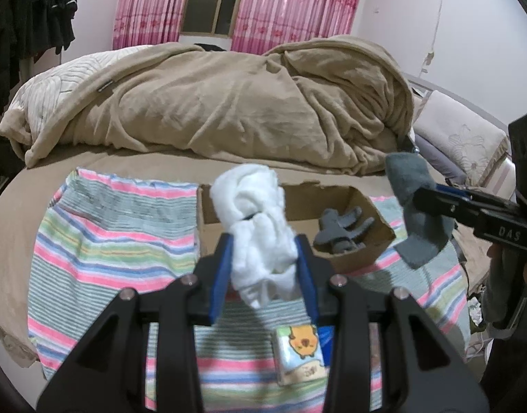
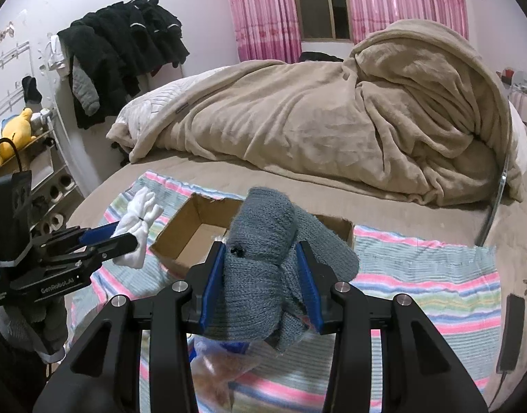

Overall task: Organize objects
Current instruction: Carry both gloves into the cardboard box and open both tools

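Observation:
My left gripper (image 1: pixel 263 241) is shut on a bundle of white socks (image 1: pixel 256 227), lifted above the striped towel (image 1: pixel 108 234) in front of the open cardboard box (image 1: pixel 353 244). A dark grey sock bundle (image 1: pixel 342 230) lies in the box's right end. My right gripper (image 2: pixel 261 247) is shut on a rolled grey-blue sock pair (image 2: pixel 263 265), held above the towel near the box (image 2: pixel 181 230). In the left wrist view the right gripper (image 1: pixel 415 196) comes in from the right with its grey socks (image 1: pixel 415 199). In the right wrist view the left gripper (image 2: pixel 132 237) holds the white socks (image 2: pixel 139 220) at the left.
A small packet with a yellow cartoon animal (image 1: pixel 301 351) and a crinkly plastic bag (image 2: pixel 215 361) lie on the towel near me. A heaped beige blanket (image 1: pixel 229 103) fills the back of the bed. Dark jackets (image 2: pixel 125 48) hang on a rack at the left wall.

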The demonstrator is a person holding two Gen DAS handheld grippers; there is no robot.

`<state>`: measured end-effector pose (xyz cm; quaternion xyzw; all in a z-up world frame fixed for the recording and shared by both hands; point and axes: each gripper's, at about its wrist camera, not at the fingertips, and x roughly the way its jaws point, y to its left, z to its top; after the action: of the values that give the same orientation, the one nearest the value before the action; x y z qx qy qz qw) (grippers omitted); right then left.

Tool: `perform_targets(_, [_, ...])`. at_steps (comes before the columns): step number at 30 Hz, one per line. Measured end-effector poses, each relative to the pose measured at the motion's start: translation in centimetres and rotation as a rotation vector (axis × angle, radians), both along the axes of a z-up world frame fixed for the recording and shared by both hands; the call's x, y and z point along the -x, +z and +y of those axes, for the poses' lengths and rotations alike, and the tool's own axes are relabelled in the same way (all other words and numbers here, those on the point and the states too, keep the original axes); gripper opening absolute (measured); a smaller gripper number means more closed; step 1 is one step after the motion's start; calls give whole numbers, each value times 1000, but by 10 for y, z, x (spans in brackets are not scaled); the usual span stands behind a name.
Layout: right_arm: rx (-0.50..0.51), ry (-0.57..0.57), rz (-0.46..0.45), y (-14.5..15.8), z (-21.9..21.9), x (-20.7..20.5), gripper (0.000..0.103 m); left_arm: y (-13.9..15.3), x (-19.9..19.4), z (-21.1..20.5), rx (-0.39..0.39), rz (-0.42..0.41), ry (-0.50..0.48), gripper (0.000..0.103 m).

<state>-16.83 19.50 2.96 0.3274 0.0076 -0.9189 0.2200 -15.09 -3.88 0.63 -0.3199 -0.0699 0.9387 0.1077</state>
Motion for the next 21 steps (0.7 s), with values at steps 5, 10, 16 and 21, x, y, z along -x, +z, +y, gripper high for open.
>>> perform_targets(5, [8,-8,-1,-6,-3,19,44,-3,19,-2,24,-2,0,37])
perform_targets(10, [0,-7,-16,-18,-11,36,44,-13,33,-1,19,-17,-10,37])
perform_targets(16, [-11,-5,-34,-36,-20,56,44,-29,50,0,20,-43,-15,37])
perform_targets(21, [-11,-17,-74,-58,-24,71,44,-42,61,4,32,-70,-41,37])
